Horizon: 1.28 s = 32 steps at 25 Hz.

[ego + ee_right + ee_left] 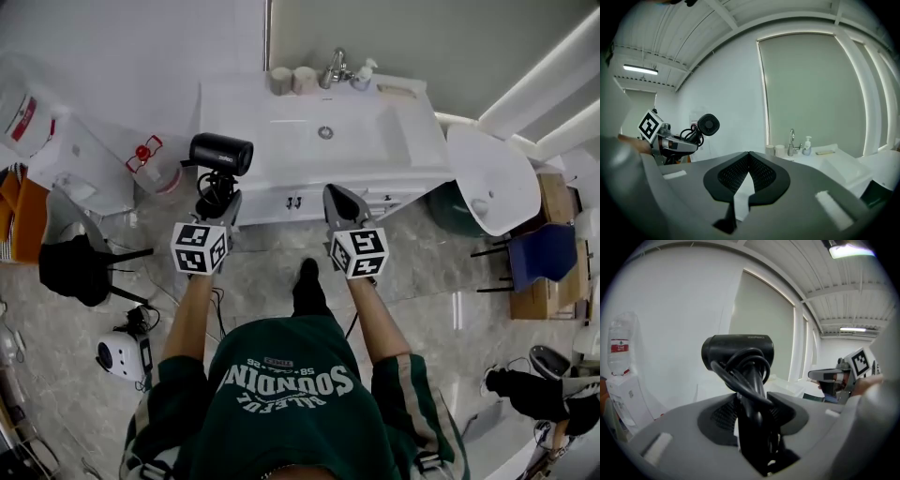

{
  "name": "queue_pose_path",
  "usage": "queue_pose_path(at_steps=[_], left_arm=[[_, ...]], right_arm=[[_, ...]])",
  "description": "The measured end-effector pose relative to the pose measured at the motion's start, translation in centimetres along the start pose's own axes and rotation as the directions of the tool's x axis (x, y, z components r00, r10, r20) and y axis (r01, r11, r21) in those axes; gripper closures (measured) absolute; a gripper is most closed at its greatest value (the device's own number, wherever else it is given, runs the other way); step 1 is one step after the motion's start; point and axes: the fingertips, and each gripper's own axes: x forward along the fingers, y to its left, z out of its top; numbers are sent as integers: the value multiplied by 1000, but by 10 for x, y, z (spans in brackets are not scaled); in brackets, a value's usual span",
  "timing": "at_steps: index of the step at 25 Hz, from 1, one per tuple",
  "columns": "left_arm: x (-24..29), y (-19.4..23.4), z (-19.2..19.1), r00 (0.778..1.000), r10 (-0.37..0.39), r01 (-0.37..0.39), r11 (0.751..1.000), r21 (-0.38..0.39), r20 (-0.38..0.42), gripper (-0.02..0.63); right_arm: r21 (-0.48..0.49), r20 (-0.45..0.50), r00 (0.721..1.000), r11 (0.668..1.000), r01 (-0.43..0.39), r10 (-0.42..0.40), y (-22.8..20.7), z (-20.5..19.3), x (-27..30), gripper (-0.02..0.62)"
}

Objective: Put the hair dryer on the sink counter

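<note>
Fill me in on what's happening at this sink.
A person stands facing the white sink counter with a gripper in each hand. The left gripper is clamped on the handle of a black hair dryer with its cord looped around it. It holds the dryer up in the air near the counter's left end, not yet set down. The right gripper hangs beside it with its jaws together and nothing in them. A faucet and a soap bottle stand at the back of the counter.

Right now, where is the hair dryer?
The hair dryer is at the head view's left, held by its handle in the left gripper, raised beside the left end of the sink counter, not resting on it.
</note>
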Motion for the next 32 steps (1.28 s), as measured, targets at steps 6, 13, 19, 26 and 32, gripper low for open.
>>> queue_pose_path(at_steps=[6,13,19,26,32], left_arm=[[71,21,33,994,108,-108,993,-56,-4,374],[123,39,54,976,219,-219,971,-94,-17,374],[152,51,68,968,251,-252,962,-101,-20,374],[176,87,90,966,259,-258,962,-88,-4,374],[196,116,104,969,246,-246,966,-77,1,374]], right_arm=[[-25,-23,993,993,-115,115,-63,29,84,594],[-37,-22,970,969,-243,242,-101,57,151,594],[-25,-15,958,958,-287,287,-112,66,189,594],[-30,-14,954,954,-299,299,-109,76,228,594],[-42,-5,956,955,-293,293,-106,89,260,594]])
